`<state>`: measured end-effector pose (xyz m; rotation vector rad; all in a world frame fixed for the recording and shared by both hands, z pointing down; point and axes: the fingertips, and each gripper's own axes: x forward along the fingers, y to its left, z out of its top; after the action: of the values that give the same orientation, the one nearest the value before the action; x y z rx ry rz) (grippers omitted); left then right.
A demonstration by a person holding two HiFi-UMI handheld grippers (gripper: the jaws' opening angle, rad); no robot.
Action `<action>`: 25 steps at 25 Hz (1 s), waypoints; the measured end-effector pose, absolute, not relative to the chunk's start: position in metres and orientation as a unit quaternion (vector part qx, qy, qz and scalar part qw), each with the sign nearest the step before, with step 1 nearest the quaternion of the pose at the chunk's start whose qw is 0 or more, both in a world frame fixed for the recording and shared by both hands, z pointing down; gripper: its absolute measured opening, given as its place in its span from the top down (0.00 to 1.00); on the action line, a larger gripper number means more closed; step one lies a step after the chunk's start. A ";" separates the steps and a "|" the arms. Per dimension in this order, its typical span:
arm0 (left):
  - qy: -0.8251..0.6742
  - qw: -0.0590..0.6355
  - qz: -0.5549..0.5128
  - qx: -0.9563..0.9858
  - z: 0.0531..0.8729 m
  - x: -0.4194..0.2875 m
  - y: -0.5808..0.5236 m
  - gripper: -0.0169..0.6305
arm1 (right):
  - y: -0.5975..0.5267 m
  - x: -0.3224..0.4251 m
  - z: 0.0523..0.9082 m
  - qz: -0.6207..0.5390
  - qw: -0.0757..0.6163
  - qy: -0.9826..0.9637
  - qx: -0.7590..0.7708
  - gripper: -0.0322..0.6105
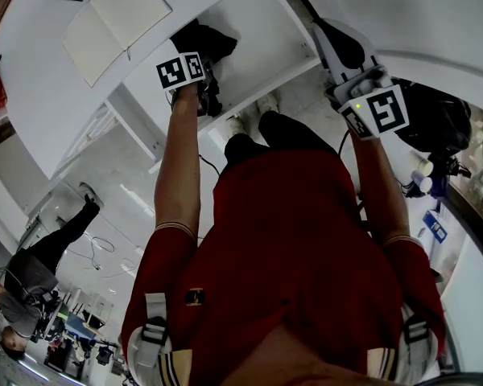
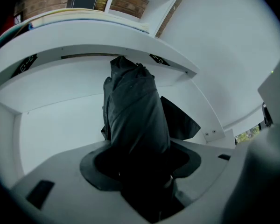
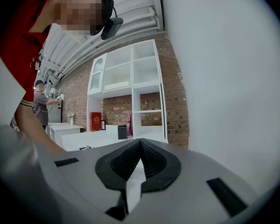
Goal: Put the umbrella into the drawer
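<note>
The folded black umbrella (image 2: 133,111) reaches into the open white drawer (image 2: 51,115), clamped between the jaws of my left gripper (image 2: 141,164), which points steeply down at the drawer. I cannot tell whether its far end touches the bottom. My right gripper (image 3: 140,146) sits level beside a white wall (image 3: 233,78), jaws pressed together on nothing, with white shelves (image 3: 130,78) beyond.

Soft, even indoor light, rather dim. Every view bends strongly toward its edges, with dark vignetted corners. The umbrella (image 2: 133,120) shows near-black, almost without detail.
</note>
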<state>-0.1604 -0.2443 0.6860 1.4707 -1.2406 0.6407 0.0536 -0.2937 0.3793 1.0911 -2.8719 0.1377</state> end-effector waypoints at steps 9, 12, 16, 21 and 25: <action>-0.526 0.523 0.279 0.610 0.693 -0.159 -0.243 0.56 | -0.288 0.058 0.383 0.049 0.036 -0.933 0.353 0.95; -0.524 0.522 0.272 0.616 0.690 -0.156 -0.243 0.52 | -0.285 0.059 0.386 0.051 0.037 -0.934 0.352 0.95; -0.527 0.512 0.266 0.624 0.682 -0.155 -0.241 0.50 | -0.280 0.055 0.384 0.052 0.033 -0.936 0.348 0.95; -0.539 0.496 0.256 0.631 0.667 -0.159 -0.238 0.50 | -0.274 0.048 0.380 0.053 0.024 -0.939 0.339 0.95; -0.548 0.483 0.247 0.637 0.652 -0.161 -0.233 0.50 | -0.267 0.043 0.381 0.054 0.027 -0.941 0.333 0.95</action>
<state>-0.1610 -0.2333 0.6520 1.5512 -1.3360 0.6021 0.0431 -0.2672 0.3814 1.0299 -2.9061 0.1671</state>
